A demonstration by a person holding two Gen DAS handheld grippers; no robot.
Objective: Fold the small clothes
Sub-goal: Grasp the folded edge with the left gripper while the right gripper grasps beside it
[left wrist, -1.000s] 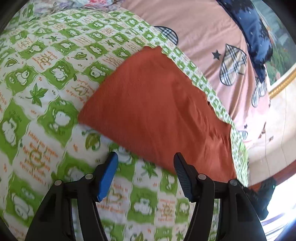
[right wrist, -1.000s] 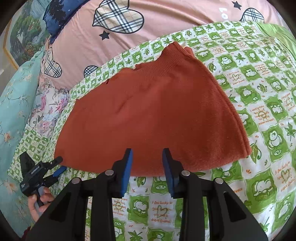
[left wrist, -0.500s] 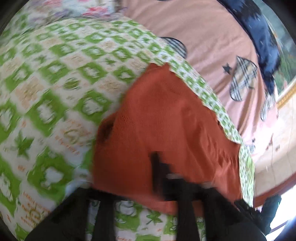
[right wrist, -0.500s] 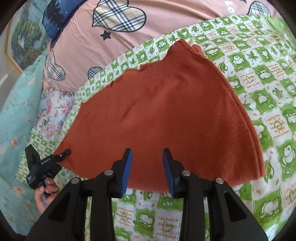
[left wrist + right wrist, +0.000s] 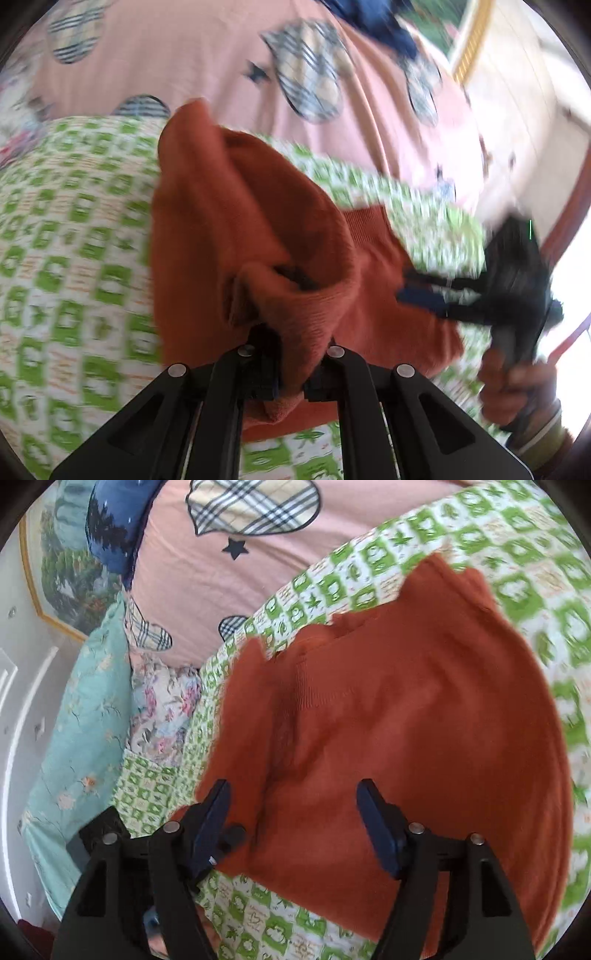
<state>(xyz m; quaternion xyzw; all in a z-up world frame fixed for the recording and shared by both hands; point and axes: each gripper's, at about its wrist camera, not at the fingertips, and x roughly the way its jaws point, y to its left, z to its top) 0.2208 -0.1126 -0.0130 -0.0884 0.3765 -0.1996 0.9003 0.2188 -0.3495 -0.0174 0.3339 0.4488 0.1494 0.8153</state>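
Observation:
An orange knit garment (image 5: pixel 229 221) lies on the green-and-white blanket (image 5: pixel 74 258). My left gripper (image 5: pixel 291 373) is shut on one of its corners, and that corner is raised and folded over the rest of the cloth. In the right wrist view the garment (image 5: pixel 406 720) spreads out under my right gripper (image 5: pixel 293 801). Its jaws are opening, they straddle the near hem, and the pads are not pressing on the cloth. The left wrist view also shows the right gripper (image 5: pixel 417 291) low over the garment's right side, held by a hand (image 5: pixel 517 380).
The blanket (image 5: pixel 369 576) lies over a pink sheet with plaid hearts (image 5: pixel 221 572). A dark blue pillow (image 5: pixel 114 520) is at the far edge. Teal floral bedding (image 5: pixel 81 720) is on the left, and a framed picture (image 5: pixel 62 572) hangs on the wall behind.
My left gripper shut on the garment's corner, then lifted it and swung it across toward the right gripper. My right gripper moved in over the near hem and its jaws widened.

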